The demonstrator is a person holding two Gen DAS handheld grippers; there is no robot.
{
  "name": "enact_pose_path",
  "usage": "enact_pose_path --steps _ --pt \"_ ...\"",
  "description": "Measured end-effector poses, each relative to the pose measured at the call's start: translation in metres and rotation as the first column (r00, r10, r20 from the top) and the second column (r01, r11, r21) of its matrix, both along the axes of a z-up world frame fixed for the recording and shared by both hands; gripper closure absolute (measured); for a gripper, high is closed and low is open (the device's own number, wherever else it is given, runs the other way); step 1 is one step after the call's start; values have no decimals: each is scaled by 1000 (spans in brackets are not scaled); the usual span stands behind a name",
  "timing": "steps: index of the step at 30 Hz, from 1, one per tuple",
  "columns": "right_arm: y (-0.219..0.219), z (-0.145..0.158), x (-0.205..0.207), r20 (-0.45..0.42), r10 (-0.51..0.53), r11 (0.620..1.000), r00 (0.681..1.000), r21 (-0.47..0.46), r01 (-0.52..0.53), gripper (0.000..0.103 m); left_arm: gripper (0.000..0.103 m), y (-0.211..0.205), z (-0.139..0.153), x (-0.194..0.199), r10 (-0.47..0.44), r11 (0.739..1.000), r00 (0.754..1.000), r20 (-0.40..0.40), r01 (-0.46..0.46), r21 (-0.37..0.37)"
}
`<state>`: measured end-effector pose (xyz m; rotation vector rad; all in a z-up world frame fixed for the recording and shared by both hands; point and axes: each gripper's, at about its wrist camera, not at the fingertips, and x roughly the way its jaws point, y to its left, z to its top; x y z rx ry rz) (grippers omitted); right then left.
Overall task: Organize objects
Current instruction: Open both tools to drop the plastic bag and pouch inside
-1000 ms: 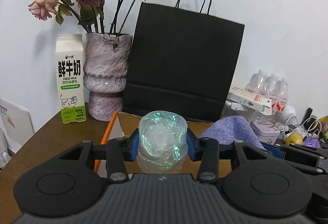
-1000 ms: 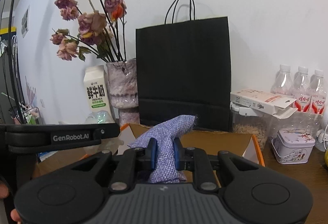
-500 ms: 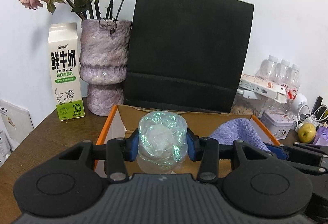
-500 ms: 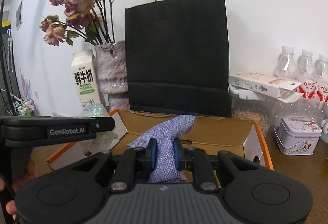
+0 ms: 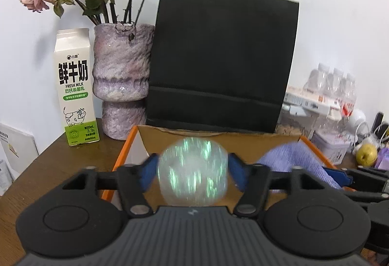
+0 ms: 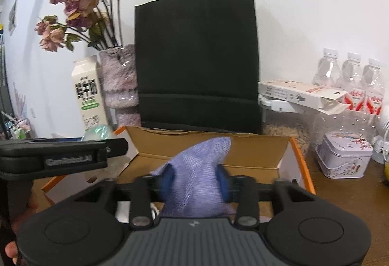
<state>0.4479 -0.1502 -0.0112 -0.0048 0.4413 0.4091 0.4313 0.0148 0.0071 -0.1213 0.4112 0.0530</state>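
Tongs point(image 5: 192, 168) just opening; iridescent wad point(image 5: 193, 173) above cardboard box point(image 5: 218, 142) rim.

The open cardboard box point(image 5: 243, 142) sits low on the bench point(image 5: 48, 164), its top clear from above, so a hand-held gripper can pass down into it. Directly behind its back wall the tall black paper bag point(image 5: 223, 59) blocks any way further forward. To the left, the vase point(image 5: 121, 81) and the milk carton point(image 5: 75, 91) stand close together against the wall, leaving bare bench only in front of them. To the right of the box, a tin point(image 6: 345, 154), a clear container point(image 6: 289, 125) with a flat carton point(image 6: 301, 93) on top, and water bottles point(image 6: 352, 78) crowd that side.
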Motion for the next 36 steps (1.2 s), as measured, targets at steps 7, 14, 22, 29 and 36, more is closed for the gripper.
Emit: enact_pose_path --steps 7,14,22,29,36 --pt "-5 1 2 15 -75 997 997 -1 75 0 0 1 4 -3 50 999 998 35 -51 6" --pt "-6 3 1 19 -77 997 997 -1 77 0 0 2 4 -4 58 998 998 33 -58 7" --pt "-6 7 -2 13 -76 997 997 -5 76 0 0 1 5 -5 62 998 998 23 -62 11" --pt "-6 16 -12 26 -62 998 998 -8 62 0 0 2 11 -11 72 997 997 28 -72 4" --pt "-8 26 -26 51 -54 998 997 -14 54 0 0 3 20 -26 71 997 996 49 -71 1"
